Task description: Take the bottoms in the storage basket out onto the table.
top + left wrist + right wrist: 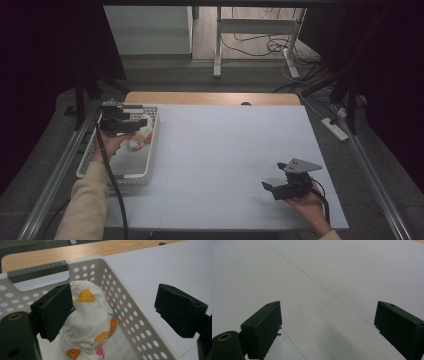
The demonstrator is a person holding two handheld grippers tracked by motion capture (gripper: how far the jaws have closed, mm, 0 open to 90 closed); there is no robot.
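A white perforated basket (149, 150) stands at the table's left edge, and a crumpled white cloth (139, 136) printed with orange and yellow shapes lies in it. My left gripper (139, 120) hovers over the basket's far end, open. In the left gripper view the cloth (87, 322) lies just below the left gripper (116, 310), whose jaws straddle the basket wall (130, 315), one inside and one outside. My right gripper (271, 189) rests near the front right of the white table (225, 140), open with nothing in it. In the right gripper view, the right gripper (327, 327) faces bare table surface (317, 277).
A wooden strip (210, 98) runs along the table's far edge. Metal rails (60, 165) flank the table on both sides. A power strip (335, 129) and cables lie on the floor at the right. A grey handle bar (37, 271) caps the basket's far end.
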